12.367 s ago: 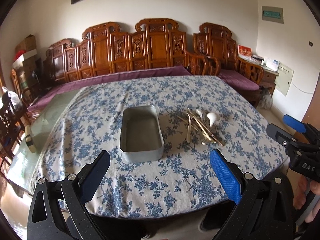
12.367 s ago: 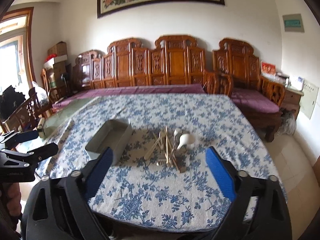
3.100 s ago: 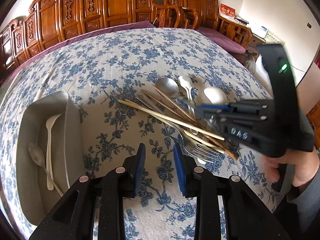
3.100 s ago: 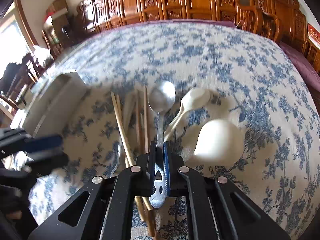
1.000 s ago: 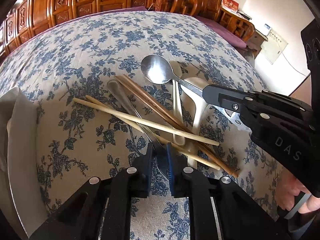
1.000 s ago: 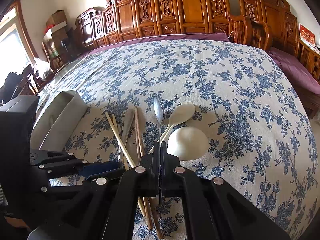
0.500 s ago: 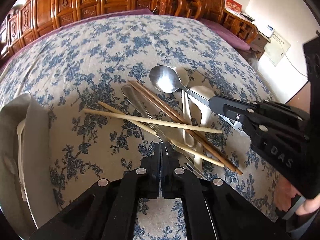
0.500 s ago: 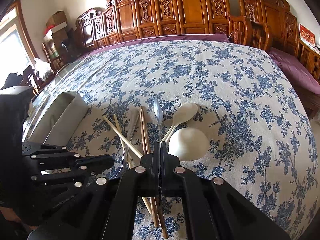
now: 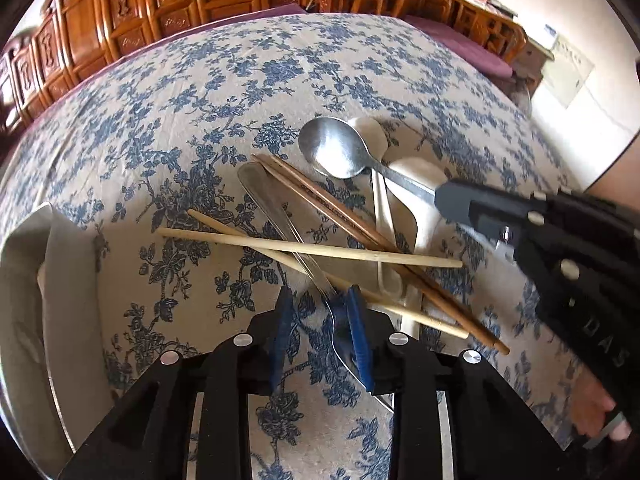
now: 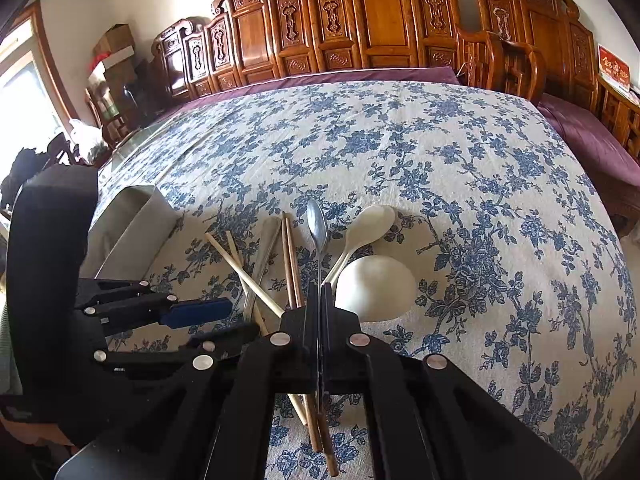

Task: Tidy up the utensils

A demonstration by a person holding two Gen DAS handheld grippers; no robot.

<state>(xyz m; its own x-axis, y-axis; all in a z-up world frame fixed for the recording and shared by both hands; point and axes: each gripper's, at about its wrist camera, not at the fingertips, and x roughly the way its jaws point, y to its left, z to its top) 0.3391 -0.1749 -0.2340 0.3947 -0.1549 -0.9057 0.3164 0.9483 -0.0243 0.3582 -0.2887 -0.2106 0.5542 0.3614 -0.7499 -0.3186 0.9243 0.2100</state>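
A pile of utensils lies on the flowered tablecloth: pale chopsticks [image 9: 308,250], brown chopsticks [image 9: 340,216], a steel fork [image 9: 280,216], white ceramic spoons [image 10: 370,222] and a big white ladle [image 10: 376,286]. My right gripper [image 10: 319,292] is shut on the handle of a steel spoon [image 9: 334,148], holding it just above the pile. My left gripper [image 9: 320,312] is open, its pads on either side of the fork's tine end. The grey metal tray [image 9: 24,300] is at the left edge.
Carved wooden benches [image 10: 360,20] with purple cushions line the far side of the table. The tablecloth [image 10: 400,140] beyond the pile is bare. The table's right edge drops to the floor near a wall [image 9: 580,80].
My left gripper was shut half a second ago and has opened around the fork. The right gripper keeps the steel spoon, lifted slightly since three seconds ago.
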